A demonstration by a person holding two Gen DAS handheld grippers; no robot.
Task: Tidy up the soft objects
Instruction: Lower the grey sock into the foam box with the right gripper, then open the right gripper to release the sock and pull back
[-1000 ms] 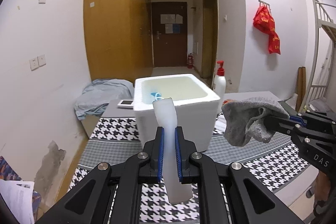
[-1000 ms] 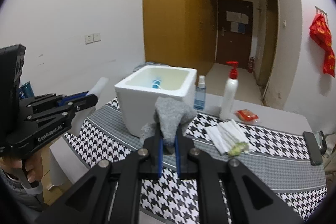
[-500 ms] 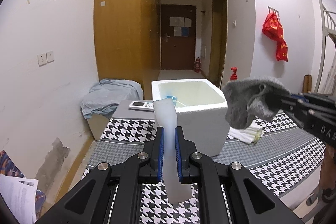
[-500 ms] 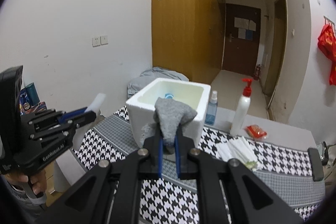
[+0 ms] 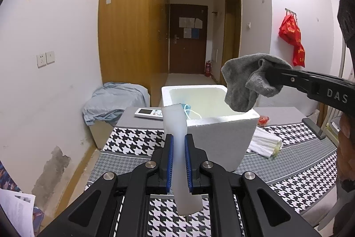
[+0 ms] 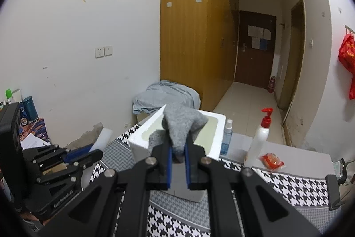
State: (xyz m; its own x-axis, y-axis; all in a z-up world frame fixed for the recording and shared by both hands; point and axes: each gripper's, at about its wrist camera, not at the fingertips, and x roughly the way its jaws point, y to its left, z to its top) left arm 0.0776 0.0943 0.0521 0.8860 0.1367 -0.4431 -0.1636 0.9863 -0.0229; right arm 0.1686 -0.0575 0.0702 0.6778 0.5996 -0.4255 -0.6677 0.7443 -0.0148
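Note:
My left gripper point(image 5: 178, 141) is shut on a white foam strip point(image 5: 175, 121), which stands upright between the blue pads just in front of the white foam box point(image 5: 221, 134). A blue face mask point(image 5: 185, 107) lies inside the box. My right gripper point(image 6: 177, 148) is shut on a limp grey sock point(image 6: 182, 123), held above the box point(image 6: 142, 139). In the left wrist view the sock point(image 5: 248, 83) hangs over the box's right rim from the right gripper point(image 5: 273, 77). The left gripper point(image 6: 88, 153) with its foam strip point(image 6: 104, 137) shows at the lower left of the right wrist view.
The houndstooth tablecloth point(image 5: 288, 170) also holds a remote control point(image 5: 148, 113), a folded white cloth point(image 5: 264, 143) and a red packet point(image 6: 271, 160). A pump bottle point(image 6: 258, 141) and a spray bottle point(image 6: 226, 139) stand right of the box. A blue-grey cloth heap point(image 5: 115, 99) lies by the wall.
The right gripper has risen and carried the sock over the box. The left gripper has shifted sideways with the foam strip, so the box now sits to its right.

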